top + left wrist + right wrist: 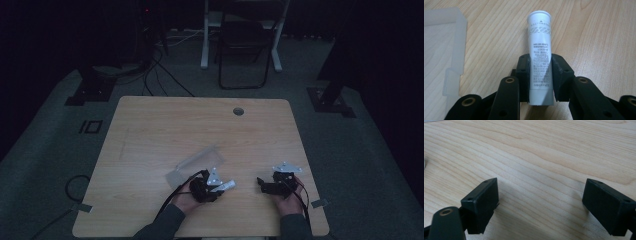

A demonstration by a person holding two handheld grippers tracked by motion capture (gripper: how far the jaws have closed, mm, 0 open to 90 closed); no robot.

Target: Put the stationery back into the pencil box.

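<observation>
A white tube with small printed text lies along my left gripper, whose black jaws are shut on its lower half, the cap end pointing away. In the high view that left gripper sits near the table's front, the tube sticking out to the right. My right gripper hovers low over bare wood with its jaws wide open and nothing between them. In the high view the right gripper sits at the front right, pointing left toward the tube.
A clear plastic box lies just behind the left gripper, seen as a frosted lid at the left gripper view's left. The wooden table has a cable hole at the back. A chair stands beyond.
</observation>
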